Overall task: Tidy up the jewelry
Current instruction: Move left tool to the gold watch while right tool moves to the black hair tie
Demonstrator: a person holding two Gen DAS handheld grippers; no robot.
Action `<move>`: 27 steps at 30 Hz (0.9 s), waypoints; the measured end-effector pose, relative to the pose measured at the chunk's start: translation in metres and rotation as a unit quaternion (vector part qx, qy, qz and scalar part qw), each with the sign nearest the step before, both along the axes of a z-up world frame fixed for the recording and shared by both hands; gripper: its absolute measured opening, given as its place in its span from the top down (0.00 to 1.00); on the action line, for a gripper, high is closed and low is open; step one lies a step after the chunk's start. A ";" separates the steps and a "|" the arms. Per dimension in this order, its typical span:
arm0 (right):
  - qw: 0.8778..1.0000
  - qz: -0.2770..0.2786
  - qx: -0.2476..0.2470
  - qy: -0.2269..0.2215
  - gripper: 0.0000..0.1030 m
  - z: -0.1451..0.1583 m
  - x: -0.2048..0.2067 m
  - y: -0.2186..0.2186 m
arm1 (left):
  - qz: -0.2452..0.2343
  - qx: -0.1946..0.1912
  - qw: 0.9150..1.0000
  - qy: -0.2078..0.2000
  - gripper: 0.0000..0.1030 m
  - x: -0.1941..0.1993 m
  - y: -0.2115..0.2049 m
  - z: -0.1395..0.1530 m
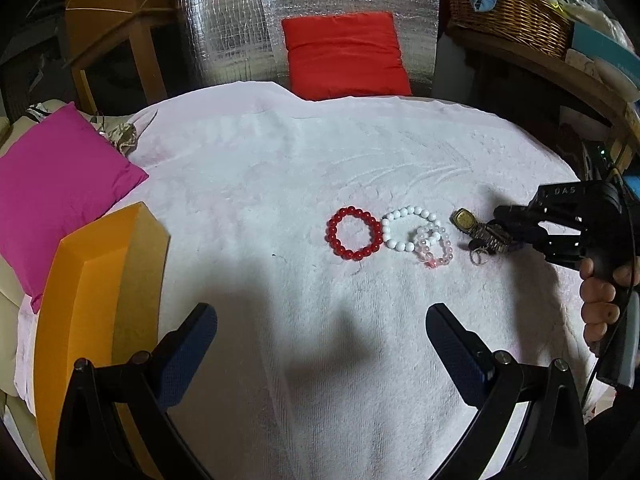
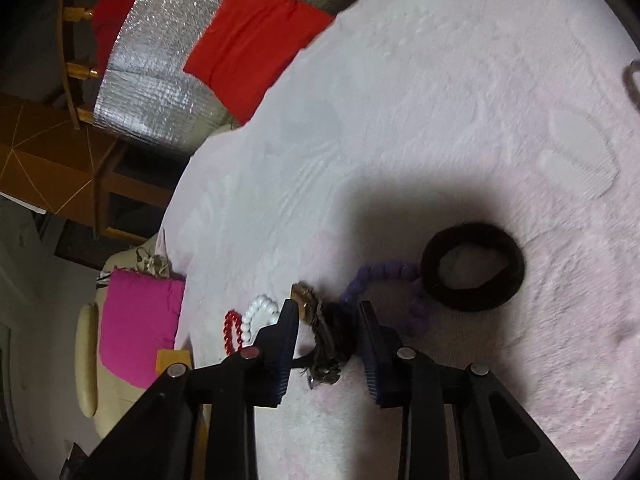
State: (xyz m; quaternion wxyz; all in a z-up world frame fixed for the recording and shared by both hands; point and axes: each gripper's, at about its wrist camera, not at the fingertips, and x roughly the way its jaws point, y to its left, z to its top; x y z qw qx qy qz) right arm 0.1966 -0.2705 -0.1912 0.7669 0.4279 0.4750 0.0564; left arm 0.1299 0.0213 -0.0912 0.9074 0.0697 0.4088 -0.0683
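Jewelry lies in a row on a white towel (image 1: 260,184) between red and pink cushions — red bracelet (image 1: 354,233), white bracelet (image 1: 408,228), gold watch (image 1: 466,220) — with right gripper (image 2: 328,320) open astride the watch and left gripper (image 1: 320,332) wide open, empty.

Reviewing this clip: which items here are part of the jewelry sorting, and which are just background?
Job items:
red bracelet
white bracelet
pink bracelet
watch
purple bracelet
black hair band
right claw, open around the watch

Background:
red cushion
magenta cushion
wicker basket
orange box
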 end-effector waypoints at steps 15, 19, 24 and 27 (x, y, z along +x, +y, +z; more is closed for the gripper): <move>0.992 0.005 0.102 -0.071 0.93 0.023 -0.034 -0.033 | -0.001 0.007 1.000 0.001 0.00 0.001 -0.023 -0.002; 0.991 -0.011 0.104 -0.088 0.93 0.032 -0.050 -0.055 | -0.006 0.006 1.000 0.001 0.00 0.005 -0.040 -0.002; 0.988 -0.043 0.114 -0.094 0.93 0.033 -0.063 -0.082 | -0.034 0.006 0.999 -0.002 0.00 0.012 -0.077 -0.004; 0.988 -0.040 0.122 -0.089 0.92 0.030 -0.063 -0.087 | -0.046 0.009 0.999 0.003 0.00 0.016 -0.096 -0.007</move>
